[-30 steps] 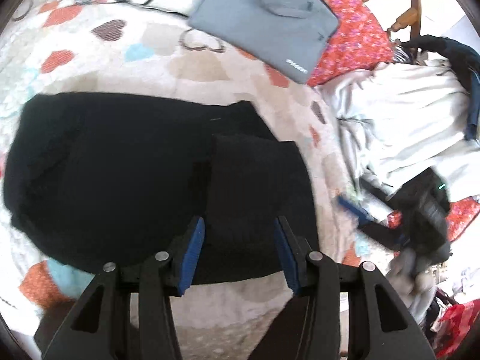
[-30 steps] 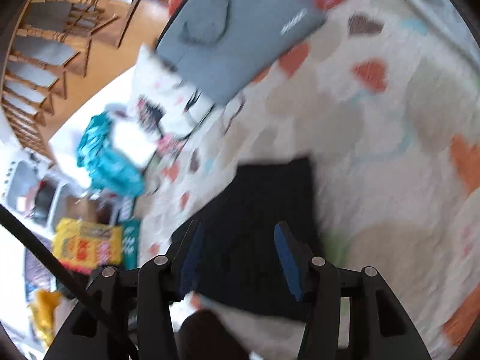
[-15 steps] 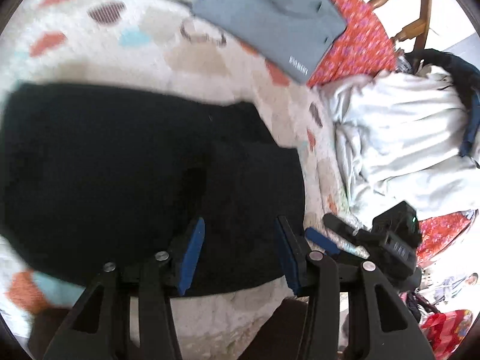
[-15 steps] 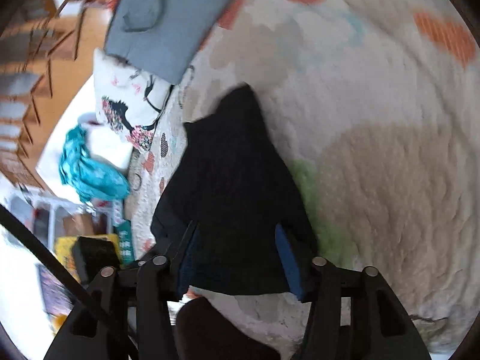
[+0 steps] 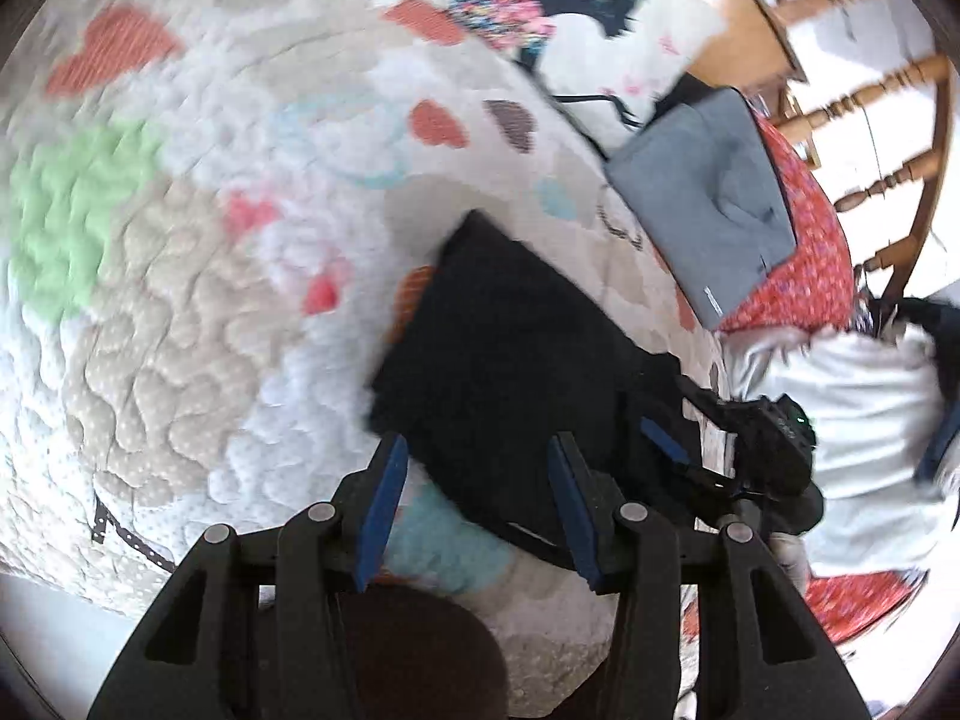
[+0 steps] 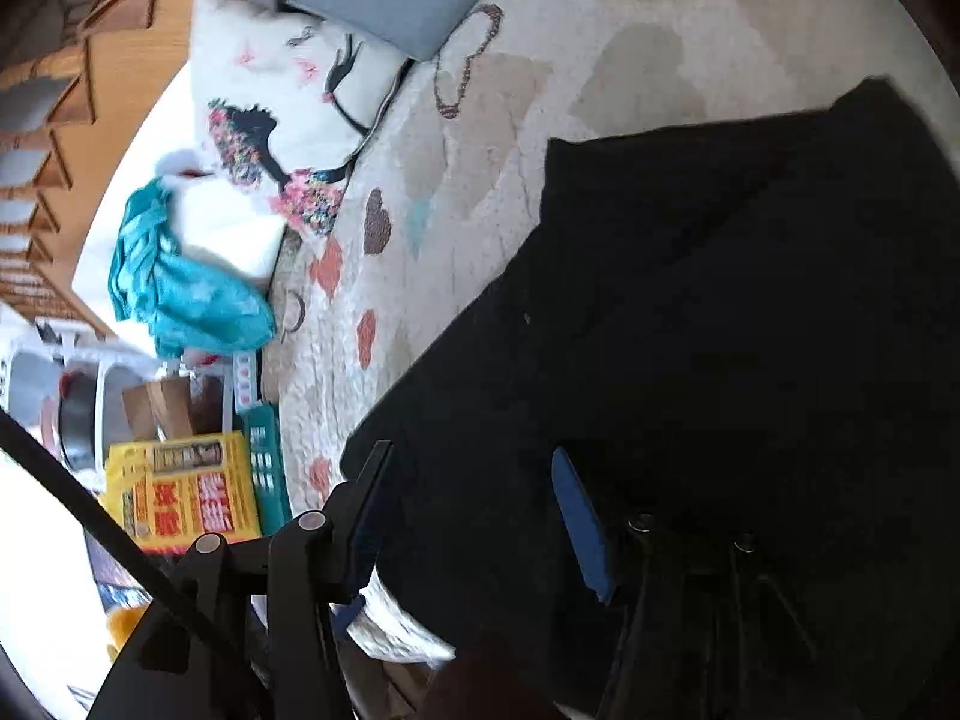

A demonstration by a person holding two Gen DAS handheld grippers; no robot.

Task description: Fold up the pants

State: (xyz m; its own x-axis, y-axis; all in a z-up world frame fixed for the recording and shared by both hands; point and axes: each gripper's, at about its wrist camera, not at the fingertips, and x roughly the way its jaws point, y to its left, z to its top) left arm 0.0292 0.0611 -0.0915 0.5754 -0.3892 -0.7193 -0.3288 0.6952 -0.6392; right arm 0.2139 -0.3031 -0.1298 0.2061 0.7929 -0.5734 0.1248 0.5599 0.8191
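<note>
The black pants lie folded on the heart-patterned quilt. In the left wrist view my left gripper is open and empty, hovering over the near corner of the pants. The right gripper shows at the pants' right edge, low over the cloth. In the right wrist view the pants fill the right half. My right gripper is open, jaws spread just over the pants' near edge, holding nothing.
A grey laptop bag lies on a red floral cushion beyond the pants. White cloth is piled at the right. A printed pillow, teal cloth and a yellow box sit past the quilt's left edge.
Both grippers have swung around the pants. The left view has turned left, so the pants look smaller and further right. The right gripper has come much closer over the pants. Both stay open.
</note>
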